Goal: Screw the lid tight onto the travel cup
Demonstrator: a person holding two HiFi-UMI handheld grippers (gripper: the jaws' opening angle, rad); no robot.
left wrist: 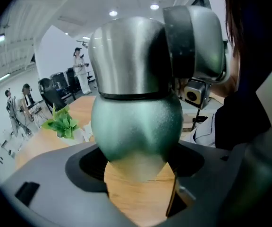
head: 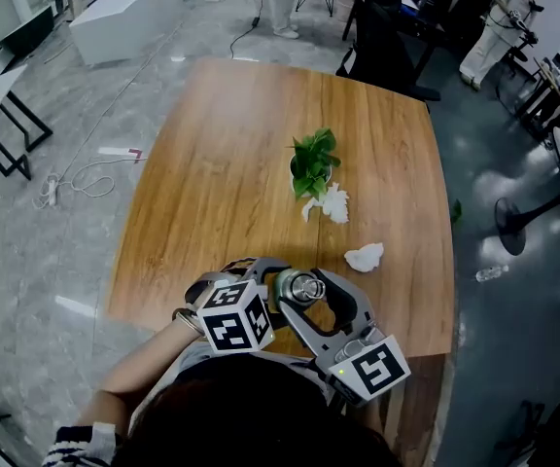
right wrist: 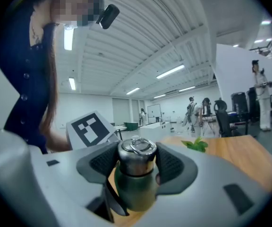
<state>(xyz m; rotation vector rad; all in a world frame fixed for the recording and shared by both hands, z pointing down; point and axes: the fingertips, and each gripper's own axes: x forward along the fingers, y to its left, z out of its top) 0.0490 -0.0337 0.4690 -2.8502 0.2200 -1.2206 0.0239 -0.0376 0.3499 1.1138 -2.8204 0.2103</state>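
No text, brand or no. is legible in any view; left marker cube (head: 233, 316) on left gripper (left wrist: 138, 174) & right marker cube (head: 372, 366) on right gripper (right wrist: 136, 164) carry only black/white square code patterns, no letters; any print in the bg is too small to read.

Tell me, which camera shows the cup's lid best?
Right gripper view: the steel lid, ring on top, sits whole between the fingers. Left gripper view shows only its side, up close; head view shows it small from above.
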